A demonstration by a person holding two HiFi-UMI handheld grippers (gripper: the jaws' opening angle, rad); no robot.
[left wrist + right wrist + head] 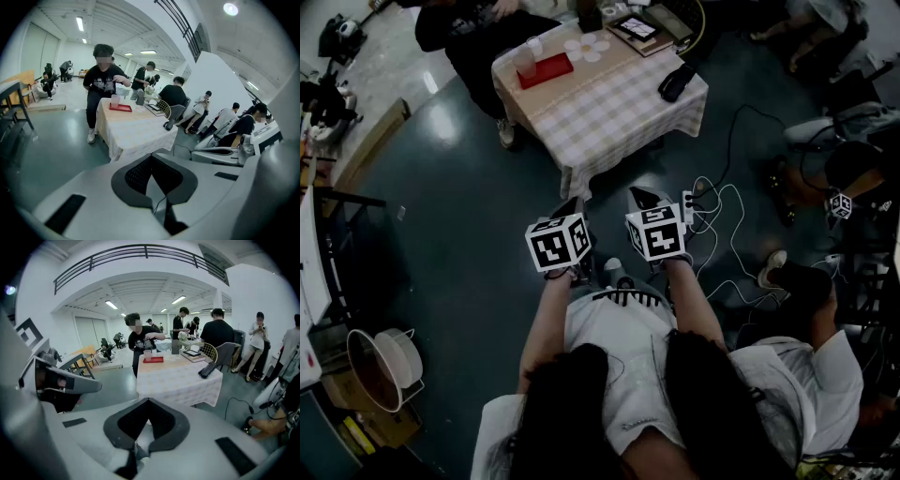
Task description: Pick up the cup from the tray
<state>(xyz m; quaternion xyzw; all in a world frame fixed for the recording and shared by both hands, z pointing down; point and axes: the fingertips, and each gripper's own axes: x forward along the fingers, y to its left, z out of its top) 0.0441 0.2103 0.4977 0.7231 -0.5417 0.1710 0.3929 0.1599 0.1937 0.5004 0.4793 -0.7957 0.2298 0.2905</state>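
Right hand-held gripper (149,403) tilts downward, jaws together.

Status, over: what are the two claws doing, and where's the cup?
Left gripper, right gripper shut, empty. Cup upright on red tray, table ahead, out of reach. Person beside tray.

Bare floor (487,187) lies open toward the table (609,112) at twelve o'clock. Cables (710,216) sprawl at three o'clock (a person (473,37) crowds the tray (546,70) at eleven).

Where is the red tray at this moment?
In the head view the red tray lies near the left corner of the checked table at the top of the picture, with a cup standing at its left end.
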